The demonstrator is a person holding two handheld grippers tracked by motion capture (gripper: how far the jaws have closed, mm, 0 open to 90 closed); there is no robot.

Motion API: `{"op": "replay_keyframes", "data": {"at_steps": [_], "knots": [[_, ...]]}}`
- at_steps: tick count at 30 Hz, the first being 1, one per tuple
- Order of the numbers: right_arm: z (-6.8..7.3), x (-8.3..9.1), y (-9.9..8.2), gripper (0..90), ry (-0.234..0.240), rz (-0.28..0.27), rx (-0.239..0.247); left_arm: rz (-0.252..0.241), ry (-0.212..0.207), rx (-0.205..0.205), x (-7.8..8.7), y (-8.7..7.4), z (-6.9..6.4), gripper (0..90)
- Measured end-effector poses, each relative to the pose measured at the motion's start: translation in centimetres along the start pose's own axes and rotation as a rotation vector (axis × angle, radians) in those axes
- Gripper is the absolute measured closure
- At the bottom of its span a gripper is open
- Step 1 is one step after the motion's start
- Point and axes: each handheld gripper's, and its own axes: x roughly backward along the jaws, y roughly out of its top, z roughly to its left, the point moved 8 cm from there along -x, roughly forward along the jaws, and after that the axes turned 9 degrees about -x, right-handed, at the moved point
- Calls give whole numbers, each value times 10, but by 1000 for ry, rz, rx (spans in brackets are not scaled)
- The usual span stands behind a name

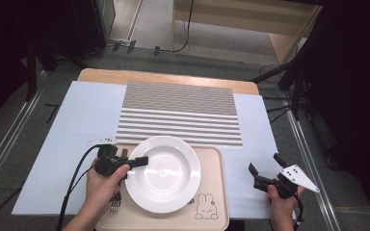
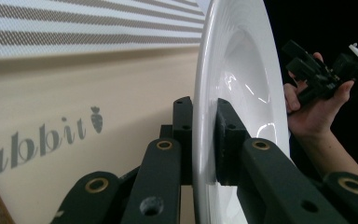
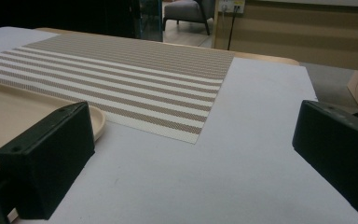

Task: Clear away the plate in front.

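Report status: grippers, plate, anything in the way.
Left gripper shut on plate rim. Right gripper open, off tray. Fork by left hand.

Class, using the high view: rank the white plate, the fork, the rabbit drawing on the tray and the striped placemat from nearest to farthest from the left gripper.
1. White plate: its left rim is clamped by the left gripper.
2. Fork: below the hand, on the tray's left edge.
3. Striped placemat: beyond the plate.
4. Rabbit drawing: the tray's near right corner.

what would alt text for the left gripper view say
The left gripper clamps the rim of a white plate, one black jaw on each side, above a beige tray printed with grey lettering and a carrot. Beyond are a striped placemat and, at right, a hand holding the right gripper.
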Motion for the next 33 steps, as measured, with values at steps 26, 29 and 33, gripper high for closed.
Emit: {"op": "replay_keyframes", "data": {"at_steps": [26, 29, 33], "knots": [[0, -1, 0, 0, -6, 4, 4, 125, -48, 2, -13, -21, -4, 807], [0, -1, -1, 0, -8, 5, 6, 135, -35, -12, -15, -20, -1, 813], [0, -1, -1, 0, -10, 6, 8, 150, -17, -33, -16, -20, 1, 799]]}}
